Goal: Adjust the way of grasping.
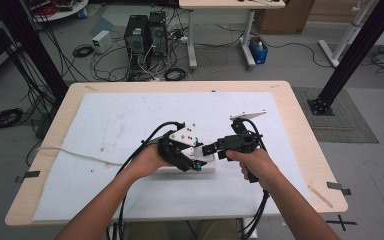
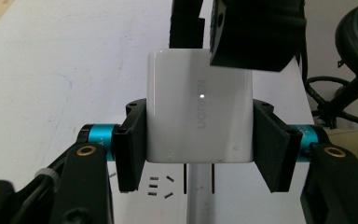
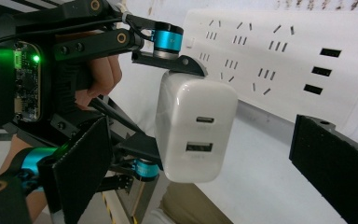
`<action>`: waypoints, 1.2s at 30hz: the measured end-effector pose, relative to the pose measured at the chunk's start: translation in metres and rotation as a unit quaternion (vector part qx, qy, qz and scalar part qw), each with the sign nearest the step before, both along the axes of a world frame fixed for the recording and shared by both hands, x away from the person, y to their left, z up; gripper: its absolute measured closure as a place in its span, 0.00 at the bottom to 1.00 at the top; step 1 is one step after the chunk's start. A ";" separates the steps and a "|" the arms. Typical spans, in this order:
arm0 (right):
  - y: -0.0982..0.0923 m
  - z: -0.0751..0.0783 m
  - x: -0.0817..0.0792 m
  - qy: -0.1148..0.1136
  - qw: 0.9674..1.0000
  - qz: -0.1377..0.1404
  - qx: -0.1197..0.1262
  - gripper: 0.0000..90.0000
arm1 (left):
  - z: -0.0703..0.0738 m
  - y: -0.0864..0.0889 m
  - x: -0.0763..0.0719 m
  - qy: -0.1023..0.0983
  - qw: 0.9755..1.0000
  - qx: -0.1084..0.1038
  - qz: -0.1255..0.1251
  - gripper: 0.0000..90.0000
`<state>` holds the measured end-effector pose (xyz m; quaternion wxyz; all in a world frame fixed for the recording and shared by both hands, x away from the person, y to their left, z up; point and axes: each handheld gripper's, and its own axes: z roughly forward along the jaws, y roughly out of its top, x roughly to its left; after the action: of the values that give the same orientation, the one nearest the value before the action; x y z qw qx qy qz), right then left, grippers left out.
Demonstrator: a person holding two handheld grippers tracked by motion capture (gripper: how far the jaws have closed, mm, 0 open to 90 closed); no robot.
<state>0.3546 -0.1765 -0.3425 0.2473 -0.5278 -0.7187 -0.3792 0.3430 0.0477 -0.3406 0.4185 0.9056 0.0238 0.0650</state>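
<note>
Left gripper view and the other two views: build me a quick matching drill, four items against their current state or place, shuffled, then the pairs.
Items:
1. white charger
2. left gripper
3. right gripper
4. white power strip

States:
A. open, jaws either side of the charger's port face
B. lying flat on the white mat
C. clamped between two black jaws
D. shut on the charger's sides

Pairs: 1-C, 2-D, 3-A, 4-B
</note>
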 end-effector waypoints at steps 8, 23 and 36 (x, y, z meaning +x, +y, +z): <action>0.003 -0.001 0.001 -0.002 1.000 0.005 0.011 0.19 | 0.000 -0.002 -0.001 0.000 1.000 -0.001 0.001 0.47; 0.004 -0.004 0.002 -0.004 1.000 0.007 0.030 0.43 | 0.001 -0.004 -0.002 -0.009 1.000 0.001 -0.002 0.47; 0.003 -0.008 0.003 0.006 0.999 0.007 0.034 0.58 | 0.001 -0.005 -0.003 -0.015 1.000 0.001 -0.002 0.47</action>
<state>0.3580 -0.1737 -0.3506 0.2716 -0.5164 -0.7076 -0.3985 0.3399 0.0425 -0.3401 0.4180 0.9050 0.0159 0.0778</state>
